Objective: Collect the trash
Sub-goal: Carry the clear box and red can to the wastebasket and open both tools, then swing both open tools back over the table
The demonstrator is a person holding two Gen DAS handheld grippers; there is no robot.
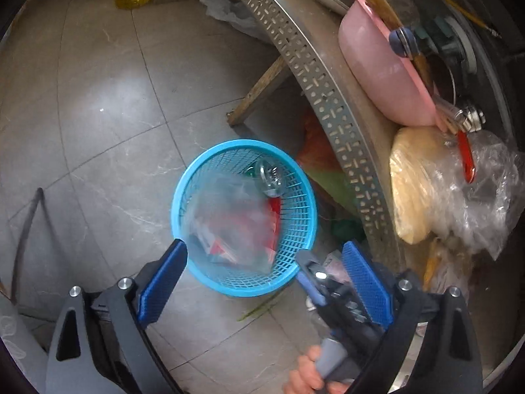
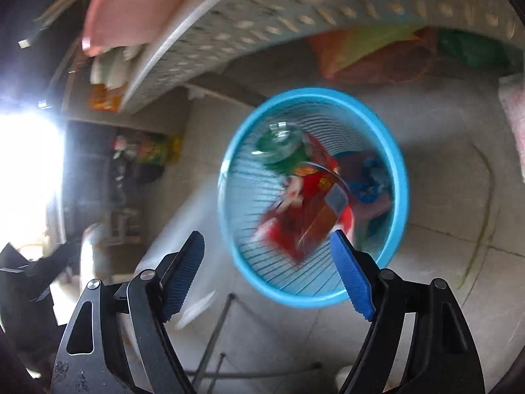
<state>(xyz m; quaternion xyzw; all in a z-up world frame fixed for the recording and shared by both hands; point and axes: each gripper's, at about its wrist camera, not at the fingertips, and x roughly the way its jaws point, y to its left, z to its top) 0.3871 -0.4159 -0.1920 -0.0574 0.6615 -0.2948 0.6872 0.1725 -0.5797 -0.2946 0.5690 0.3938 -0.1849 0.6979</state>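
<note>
- Left gripper (image 1: 262,282): jaws spread wide and empty, poised over the blue mesh wastebasket (image 1: 183,180) on the floor beside the shelf's edge.
- Basket holds a clear plastic bag (image 1: 229,216), red wrapper (image 2: 305,210) and glass jar (image 2: 282,141).
- Right gripper (image 2: 267,272): also open, empty.
- Drop step looks finished; next, I judge, seek stray litter.

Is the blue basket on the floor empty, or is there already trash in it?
Not empty. The blue basket stands upright holding a clear plastic bag, red wrapper and clear bottle.

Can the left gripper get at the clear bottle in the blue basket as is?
Probably yes. The left gripper is open above the blue basket, whose top is uncovered. The clear bottle lies exposed on top, beside a clear bag.
</note>
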